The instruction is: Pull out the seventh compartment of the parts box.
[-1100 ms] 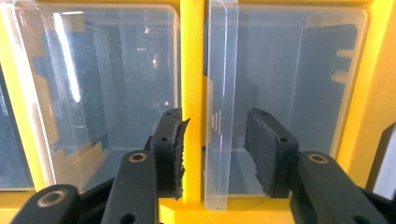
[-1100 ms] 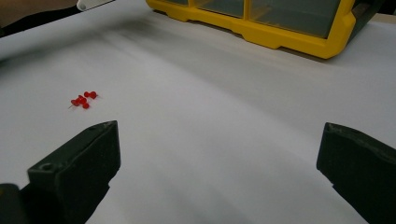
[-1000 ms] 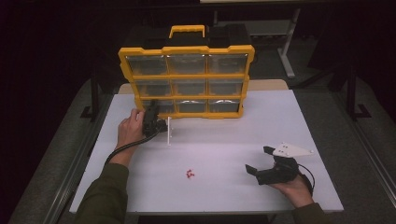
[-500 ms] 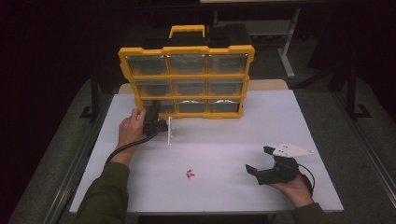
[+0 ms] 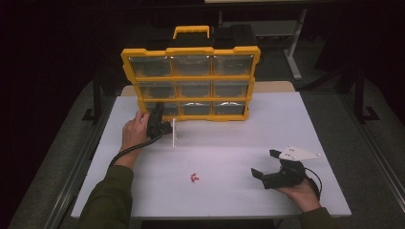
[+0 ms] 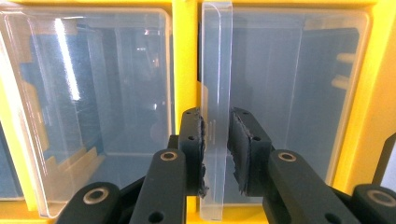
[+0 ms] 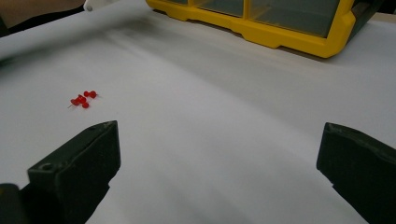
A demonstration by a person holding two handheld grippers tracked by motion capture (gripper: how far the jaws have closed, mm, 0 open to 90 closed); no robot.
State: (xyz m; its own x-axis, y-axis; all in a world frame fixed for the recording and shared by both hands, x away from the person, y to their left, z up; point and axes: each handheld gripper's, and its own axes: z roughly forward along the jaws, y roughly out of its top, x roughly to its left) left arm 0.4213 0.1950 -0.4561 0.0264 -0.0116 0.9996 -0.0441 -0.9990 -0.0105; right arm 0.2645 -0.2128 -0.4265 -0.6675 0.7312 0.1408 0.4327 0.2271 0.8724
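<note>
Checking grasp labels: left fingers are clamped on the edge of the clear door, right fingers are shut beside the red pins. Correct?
Not quite. The right gripper has its fingers wide open, as the right gripper view shows, with the red pins lying ahead on the table. The left gripper does clamp the clear door.

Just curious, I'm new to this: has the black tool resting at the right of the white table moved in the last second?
No. The right tool sits equally far from the red pushpins.

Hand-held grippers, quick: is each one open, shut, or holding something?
Left hand-held gripper: its jaws have just been closing and now pinch the clear drawer front.
Right hand-held gripper: open, holding nothing.
</note>
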